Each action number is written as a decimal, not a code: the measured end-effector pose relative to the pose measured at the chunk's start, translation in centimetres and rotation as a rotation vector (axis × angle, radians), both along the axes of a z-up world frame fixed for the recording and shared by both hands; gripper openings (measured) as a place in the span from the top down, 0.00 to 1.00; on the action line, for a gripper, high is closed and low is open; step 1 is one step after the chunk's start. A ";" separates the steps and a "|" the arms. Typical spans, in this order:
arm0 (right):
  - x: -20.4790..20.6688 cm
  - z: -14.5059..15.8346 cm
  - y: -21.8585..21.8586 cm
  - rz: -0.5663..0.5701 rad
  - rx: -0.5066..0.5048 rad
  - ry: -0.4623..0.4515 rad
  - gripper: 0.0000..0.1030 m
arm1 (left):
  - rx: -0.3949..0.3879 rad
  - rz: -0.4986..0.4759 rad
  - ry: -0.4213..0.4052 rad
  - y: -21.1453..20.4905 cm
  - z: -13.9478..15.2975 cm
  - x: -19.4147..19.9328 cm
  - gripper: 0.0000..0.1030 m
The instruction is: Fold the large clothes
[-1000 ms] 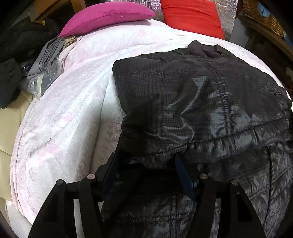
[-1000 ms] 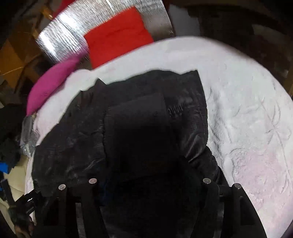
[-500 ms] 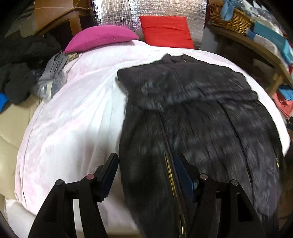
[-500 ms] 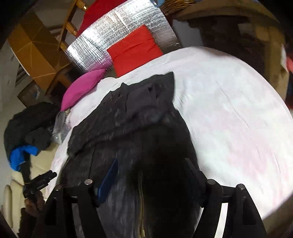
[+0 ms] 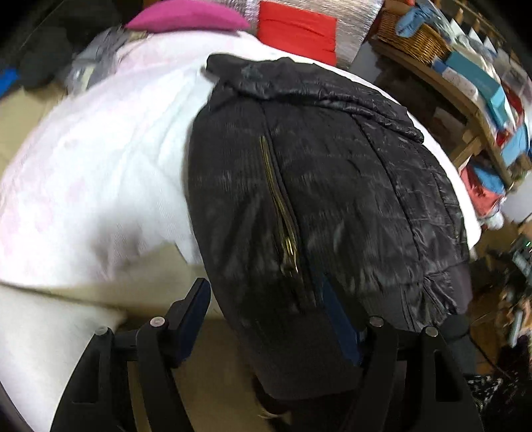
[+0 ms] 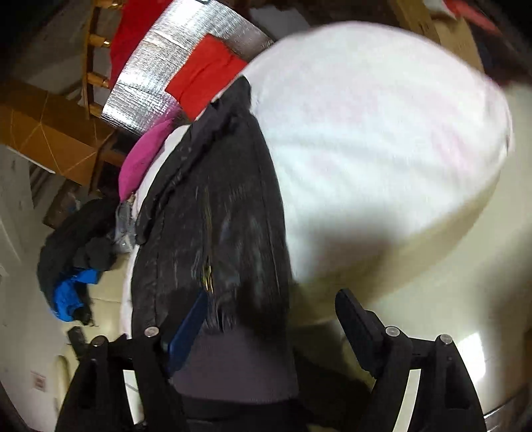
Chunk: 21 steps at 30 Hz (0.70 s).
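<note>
White bedding with a faint pink pattern covers the bed that fills both views, and the pictures are smeared by motion.

From the left wrist camera, the left gripper has its jaws spread wide; they have just been opening further. The lower hem of a black quilted jacket hangs down between the jaws, and neither pad seems to press on it. The jacket lies lengthwise on the bed with its brass zipper running toward the camera and its collar end far off, near a pink pillow and a red cushion at the head of the bed. A wicker basket sits on a wooden shelf at the right.

From the right wrist camera, the right gripper also stands wide, its jaws having just been opening. The jacket's hem droops beside the left pad, loose rather than pinched, while the other pad stands apart over the bed's edge. A silver foil panel leans behind the red cushion, and a heap of dark and blue clothes lies off the bed's left side.
</note>
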State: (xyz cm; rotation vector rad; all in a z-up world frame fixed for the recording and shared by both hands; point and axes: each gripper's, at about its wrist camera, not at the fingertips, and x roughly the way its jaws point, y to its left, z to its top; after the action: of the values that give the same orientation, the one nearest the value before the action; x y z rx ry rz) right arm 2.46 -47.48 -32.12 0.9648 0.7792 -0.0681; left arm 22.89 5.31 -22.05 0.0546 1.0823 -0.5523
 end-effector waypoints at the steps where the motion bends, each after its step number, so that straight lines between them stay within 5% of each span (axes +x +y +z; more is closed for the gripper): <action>1: 0.0 -0.7 0.2 0.003 0.018 0.002 0.21 | -0.017 0.002 0.006 0.0 -0.2 -0.3 0.31; 16: 2.7 -6.4 1.7 0.041 0.236 -0.056 0.20 | -0.230 0.016 0.116 0.9 -2.4 -0.1 0.30; 21: 4.0 -5.9 3.5 0.089 0.199 -0.060 0.22 | -0.250 0.019 0.079 1.9 -2.3 -0.8 0.39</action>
State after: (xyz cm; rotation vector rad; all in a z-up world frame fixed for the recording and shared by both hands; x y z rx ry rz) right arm 6.45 -43.94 -38.06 1.1136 0.7822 0.1172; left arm 22.10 7.25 -24.39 -0.1972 1.0817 -0.6738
